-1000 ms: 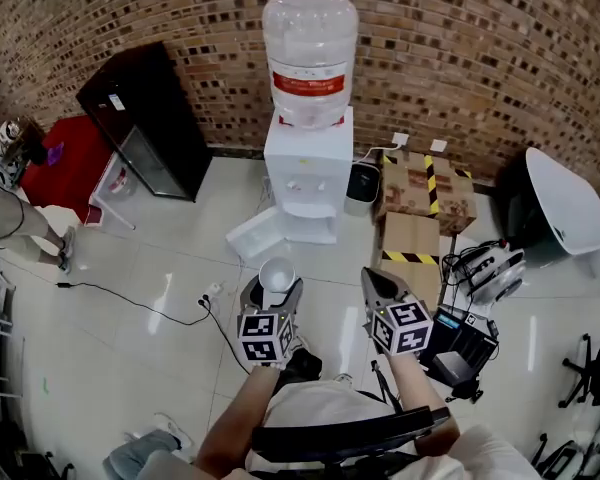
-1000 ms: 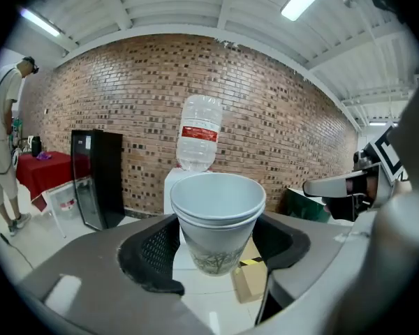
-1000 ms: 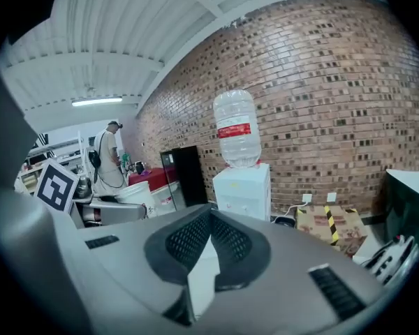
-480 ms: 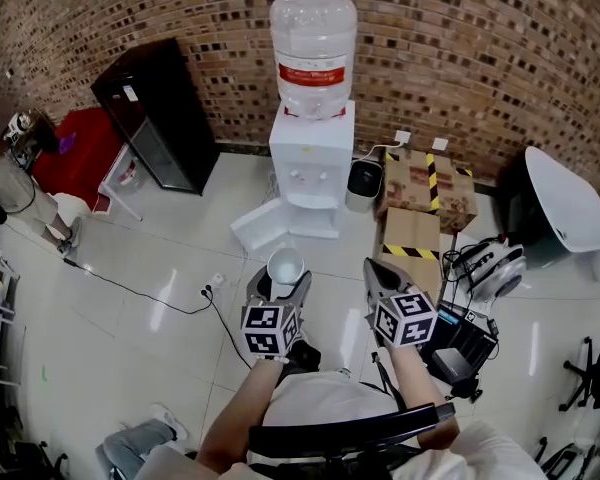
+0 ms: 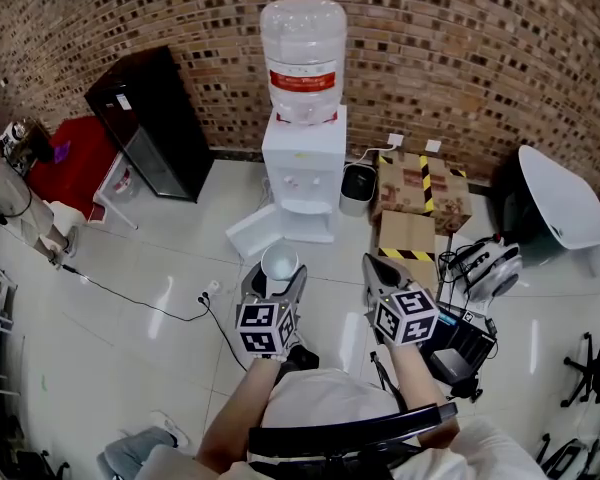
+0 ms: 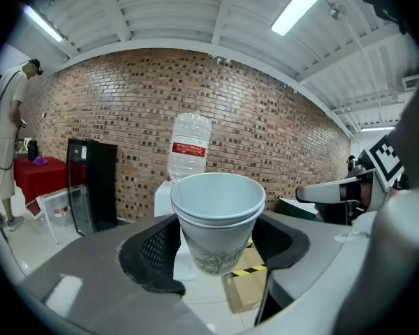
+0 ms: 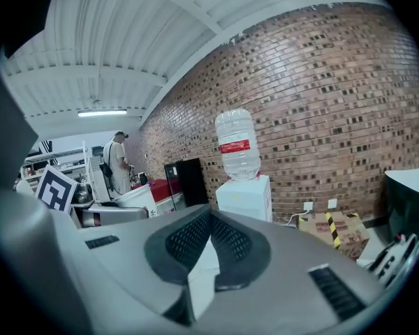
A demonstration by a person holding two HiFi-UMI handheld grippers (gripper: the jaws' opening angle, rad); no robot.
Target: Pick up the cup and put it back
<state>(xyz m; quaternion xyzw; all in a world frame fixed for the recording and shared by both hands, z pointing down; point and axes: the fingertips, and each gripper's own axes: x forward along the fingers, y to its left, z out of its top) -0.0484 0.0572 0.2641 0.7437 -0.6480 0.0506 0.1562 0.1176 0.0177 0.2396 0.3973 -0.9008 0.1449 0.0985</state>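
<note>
Left gripper (image 6: pixel 216 251) was pinching the cup (image 6: pixel 217 215) at mid-wall, upright, with the water dispenser (image 5: pixel 302 168) at its 12 o'clock. Right gripper (image 7: pixel 208 222) was pressed together, empty. Cup judged light, thin paper, crushable, possibly two nested; hold gently below the rim.

The head view looks steeply down; both gripper views face ahead toward the shared water dispenser (image 5: pixel 302 163).

Grey left hand-held gripper (image 5: pixel 278 276); black-and-white marker cube (image 5: pixel 263 330); white shirt (image 5: pixel 320 404)
</note>
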